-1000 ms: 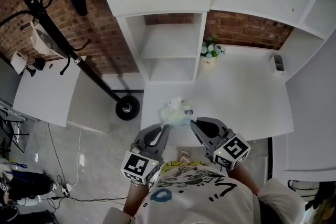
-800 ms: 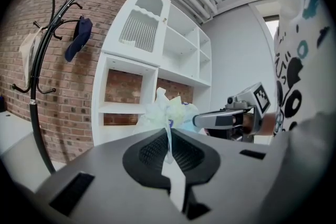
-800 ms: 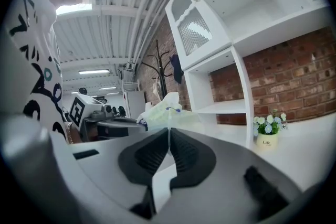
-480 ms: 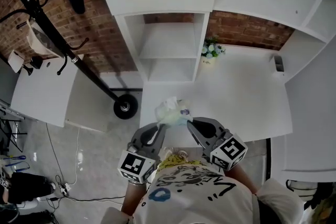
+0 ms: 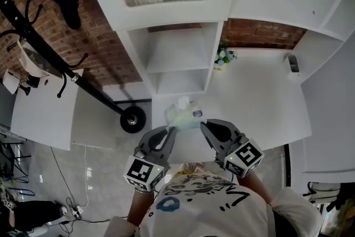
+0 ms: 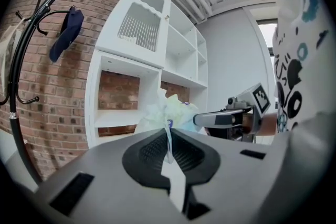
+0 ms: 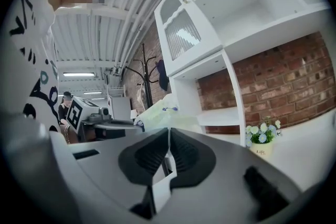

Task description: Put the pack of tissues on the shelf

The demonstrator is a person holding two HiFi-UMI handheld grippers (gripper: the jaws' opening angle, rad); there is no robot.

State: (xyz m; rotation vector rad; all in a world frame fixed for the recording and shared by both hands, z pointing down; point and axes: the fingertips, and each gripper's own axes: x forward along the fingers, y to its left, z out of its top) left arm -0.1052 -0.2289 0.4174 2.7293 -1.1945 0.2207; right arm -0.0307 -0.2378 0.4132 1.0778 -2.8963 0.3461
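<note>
The pack of tissues [image 5: 182, 115] bears print too small to read, its pinched edges vanish between the jaws, and a small grey object [image 5: 293, 64] on the bench [image 5: 260, 102] cannot be identified.

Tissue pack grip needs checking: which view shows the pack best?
Left gripper view: the pack looms large, its wrapper pinched in the shut left claw. The head view shows it small, from above, between both claws. The right gripper view shows only its pale side beyond the right claw.

The pack of tissues [image 5: 183, 115] between left gripper [image 5: 172, 130] and right gripper [image 5: 203, 125], shelf [image 5: 177, 58] behind it, flowerpot [image 5: 221, 63] right of shelf
</note>
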